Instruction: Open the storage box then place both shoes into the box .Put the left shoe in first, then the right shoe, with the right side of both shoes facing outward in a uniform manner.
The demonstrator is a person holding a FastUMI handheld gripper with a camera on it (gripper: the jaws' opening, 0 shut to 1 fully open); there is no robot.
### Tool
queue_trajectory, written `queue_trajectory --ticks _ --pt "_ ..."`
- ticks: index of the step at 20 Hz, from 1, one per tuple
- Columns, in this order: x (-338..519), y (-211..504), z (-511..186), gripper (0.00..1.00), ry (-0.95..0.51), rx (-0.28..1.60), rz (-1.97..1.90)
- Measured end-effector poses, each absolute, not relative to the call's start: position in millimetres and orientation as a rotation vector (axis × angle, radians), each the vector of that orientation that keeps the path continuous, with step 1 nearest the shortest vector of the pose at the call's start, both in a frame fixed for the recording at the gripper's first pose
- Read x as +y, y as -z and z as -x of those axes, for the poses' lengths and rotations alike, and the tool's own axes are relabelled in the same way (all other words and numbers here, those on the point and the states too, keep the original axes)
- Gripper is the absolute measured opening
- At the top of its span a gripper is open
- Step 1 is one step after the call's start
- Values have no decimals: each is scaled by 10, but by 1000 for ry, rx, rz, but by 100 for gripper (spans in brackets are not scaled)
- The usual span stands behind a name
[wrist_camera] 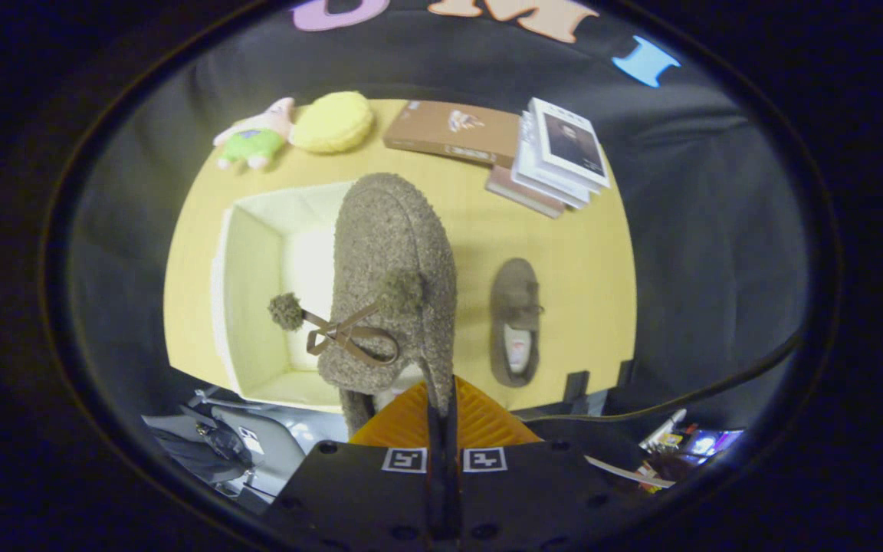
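Gripper: fingers together, clamped on the rim of one shoe at its heel end; the rim is pinched between them.

Held shoe: fuzzy brown slipper with a ribbon bow and pompoms, lifted clear of the table, toe pointing away from the fingers. It hangs over the right-hand part of the box, not yet inside it. Which shoe of the pair it is cannot be told for certain; by the task order, probably the left.

Box: cream, open on top, nothing seen inside where it shows. It stands on the table just left of the held shoe.

Second shoe: on the table, right of the held shoe, apart from the box, sole down, untouched.

Table: yellow. At its far edge, beyond the box: plush toy, yellow cushion, books.

Progress, as judged: box opened; first shoe lifted and brought over it. Left: lower and release it right side outward, then fetch and place the second likewise.
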State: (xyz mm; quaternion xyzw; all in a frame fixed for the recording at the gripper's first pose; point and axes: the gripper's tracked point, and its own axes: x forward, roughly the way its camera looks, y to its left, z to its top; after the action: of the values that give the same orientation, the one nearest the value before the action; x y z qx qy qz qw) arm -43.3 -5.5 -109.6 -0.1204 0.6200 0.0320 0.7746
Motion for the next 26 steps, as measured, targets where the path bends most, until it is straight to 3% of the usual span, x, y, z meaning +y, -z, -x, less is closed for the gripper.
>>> queue_trajectory --ticks 10,22,26 --pt "881 2087 380 3 -182 1431 164" --pt "1353 2999 401 4 -293 1493 258" --pt "1310 3089 449 11 -314 1514 279"
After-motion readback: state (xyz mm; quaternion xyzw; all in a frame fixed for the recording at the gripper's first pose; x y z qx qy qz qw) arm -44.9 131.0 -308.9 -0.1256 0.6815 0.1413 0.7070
